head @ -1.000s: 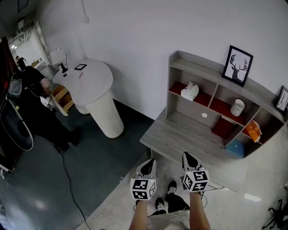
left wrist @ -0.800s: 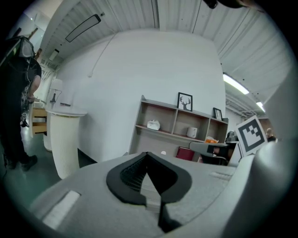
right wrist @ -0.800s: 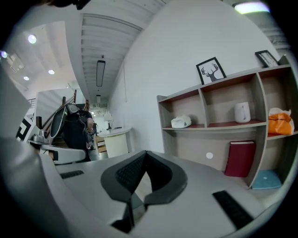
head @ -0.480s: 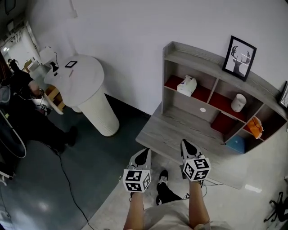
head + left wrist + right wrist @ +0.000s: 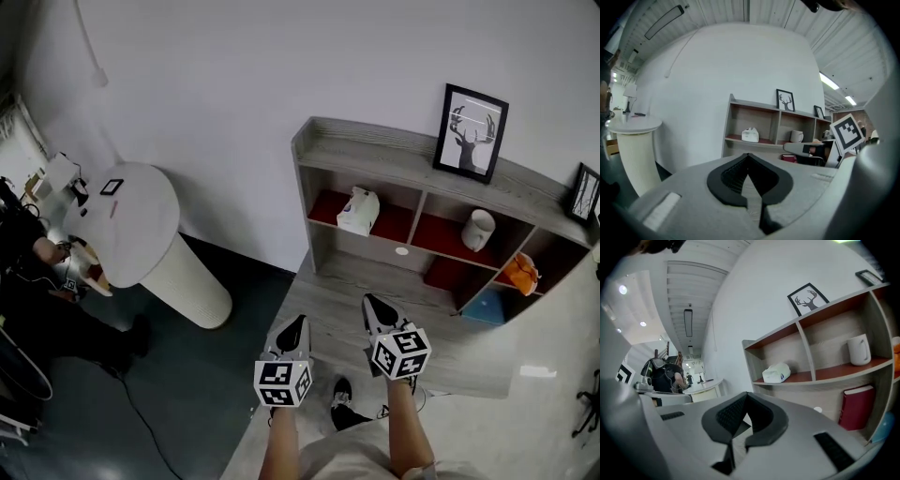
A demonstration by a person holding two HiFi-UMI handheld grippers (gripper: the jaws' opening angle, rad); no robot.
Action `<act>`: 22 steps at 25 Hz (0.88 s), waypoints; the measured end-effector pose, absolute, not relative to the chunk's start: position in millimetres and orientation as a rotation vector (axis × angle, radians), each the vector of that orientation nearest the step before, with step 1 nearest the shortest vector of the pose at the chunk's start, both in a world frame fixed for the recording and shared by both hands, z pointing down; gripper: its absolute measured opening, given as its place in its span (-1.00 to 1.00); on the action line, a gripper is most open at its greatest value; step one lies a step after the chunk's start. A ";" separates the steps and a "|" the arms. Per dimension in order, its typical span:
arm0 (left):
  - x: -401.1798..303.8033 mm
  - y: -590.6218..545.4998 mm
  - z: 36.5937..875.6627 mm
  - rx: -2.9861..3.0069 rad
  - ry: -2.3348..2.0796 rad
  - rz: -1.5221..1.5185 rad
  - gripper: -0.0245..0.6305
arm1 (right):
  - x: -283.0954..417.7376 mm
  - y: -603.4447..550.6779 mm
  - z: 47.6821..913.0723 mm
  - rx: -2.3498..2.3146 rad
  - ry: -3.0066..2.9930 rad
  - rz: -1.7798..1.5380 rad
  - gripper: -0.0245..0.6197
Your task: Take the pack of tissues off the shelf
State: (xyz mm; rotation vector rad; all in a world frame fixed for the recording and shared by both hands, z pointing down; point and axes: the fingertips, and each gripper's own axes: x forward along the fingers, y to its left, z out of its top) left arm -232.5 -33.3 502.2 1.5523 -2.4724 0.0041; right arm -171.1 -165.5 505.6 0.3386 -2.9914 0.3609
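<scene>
The white pack of tissues (image 5: 358, 210) lies in the left red-lined compartment of the grey wooden shelf unit (image 5: 394, 157); it also shows in the left gripper view as a tissue pack (image 5: 750, 135) and in the right gripper view as a tissue pack (image 5: 776, 372). My left gripper (image 5: 293, 326) and right gripper (image 5: 371, 305) hover over the near edge of the desk (image 5: 347, 281), well short of the pack. Both have their jaws together with nothing between them, as seen at the left gripper (image 5: 748, 157) and the right gripper (image 5: 746, 397).
A framed deer picture (image 5: 470, 129) stands on the shelf top. Other compartments hold a white mug (image 5: 477, 229), an orange object (image 5: 521, 274), a red book (image 5: 855, 411) and a blue item (image 5: 487, 306). A white round pedestal table (image 5: 141, 234) stands left, with a person (image 5: 37, 281) beside it.
Both grippers have moved forward toward the desk and shelf and now sit over the desk's near edge. The shelf appears closer and more centred; jaws stay together.
</scene>
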 end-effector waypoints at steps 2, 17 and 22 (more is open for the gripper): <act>-240.4 -50.3 498.9 1.590 -2.458 0.031 -0.90 | -182.8 -180.4 501.4 0.342 -2.992 0.379 -0.88; -308.0 -139.4 486.8 1.700 -2.390 0.096 -0.90 | -263.8 -255.3 481.1 0.425 -3.000 0.279 -0.88; -314.5 -163.3 484.5 1.740 -2.370 0.097 -0.90 | -269.0 -275.1 484.7 0.494 -2.982 0.258 -0.88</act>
